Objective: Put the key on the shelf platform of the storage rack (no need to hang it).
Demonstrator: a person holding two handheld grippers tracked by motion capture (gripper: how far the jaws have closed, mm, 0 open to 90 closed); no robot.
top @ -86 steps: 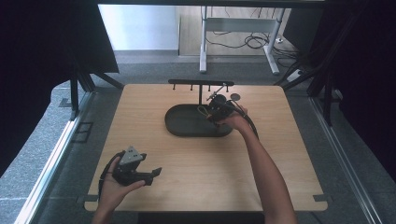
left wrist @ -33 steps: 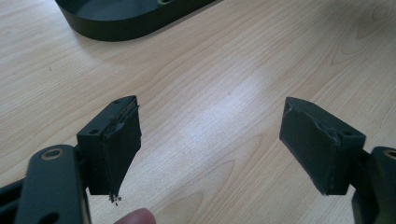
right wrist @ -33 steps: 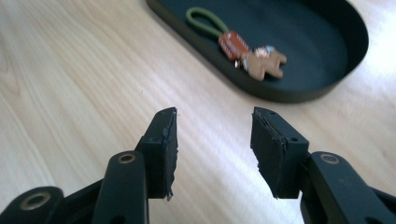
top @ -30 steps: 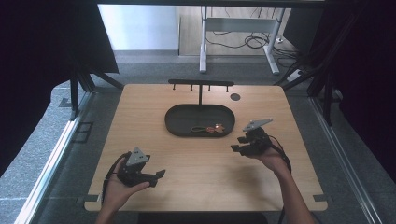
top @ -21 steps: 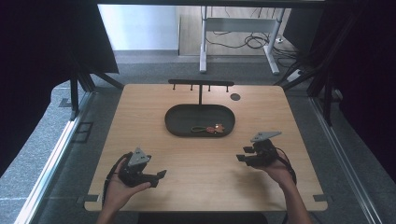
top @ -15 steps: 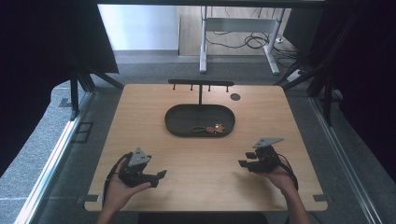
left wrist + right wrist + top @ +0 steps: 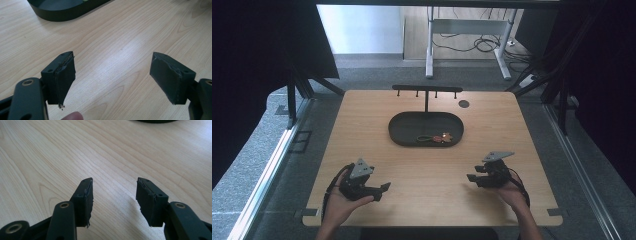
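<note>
A black oval tray [image 7: 404, 135] lies at the middle of the wooden table, with a green ring and small red-orange pieces [image 7: 443, 136] inside it. Behind it stands a black T-shaped rack [image 7: 427, 90] with small hooks. My left gripper [image 7: 383, 187] rests near the front left, its jaws wide apart over bare wood [image 7: 112, 75] with nothing between them. My right gripper [image 7: 471, 177] sits at the front right, jaws parted and empty [image 7: 114, 192]. The tray's rim [image 7: 62, 16] shows at the top of the left gripper view.
A small dark round disc [image 7: 463, 103] is set in the table at the back right. Grey carpet and metal frame rails surround the table; a desk frame with cables stands beyond the far edge.
My right gripper has pulled back from the tray to the front right of the table and lowered. The left gripper has barely moved.
</note>
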